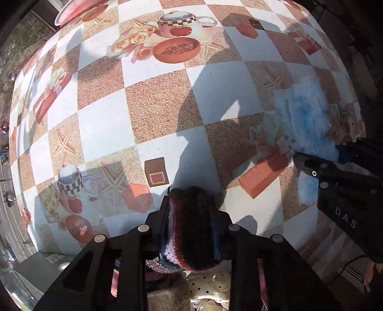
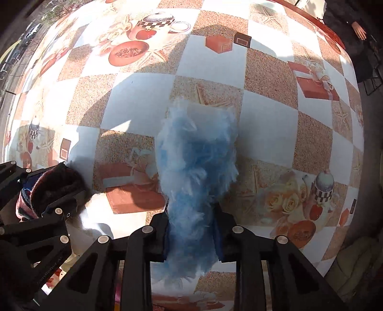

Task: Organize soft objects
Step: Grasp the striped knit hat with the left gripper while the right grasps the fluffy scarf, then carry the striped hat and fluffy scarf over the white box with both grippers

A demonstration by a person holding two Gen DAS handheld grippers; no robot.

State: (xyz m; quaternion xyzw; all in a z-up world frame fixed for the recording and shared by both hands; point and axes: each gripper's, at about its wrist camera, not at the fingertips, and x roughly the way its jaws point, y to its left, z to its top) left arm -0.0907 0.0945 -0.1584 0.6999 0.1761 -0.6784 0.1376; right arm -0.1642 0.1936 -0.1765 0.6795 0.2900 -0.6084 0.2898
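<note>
Both wrist views look down, seemingly close, sharing the tablecloth (image 1: 155, 107).

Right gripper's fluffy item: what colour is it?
Light blue; the fluffy item shows best in the right wrist view, clamped in the right gripper.

tablecloth (image 1: 103, 124): checkered, printed teapots, roses | red plate (image 1: 81, 9): far edge

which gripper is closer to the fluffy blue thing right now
Right. The right gripper is clamped on the fluffy blue thing, which sticks out past its fingertips. The left gripper is off to its left, shut on a dark knitted piece.
</note>
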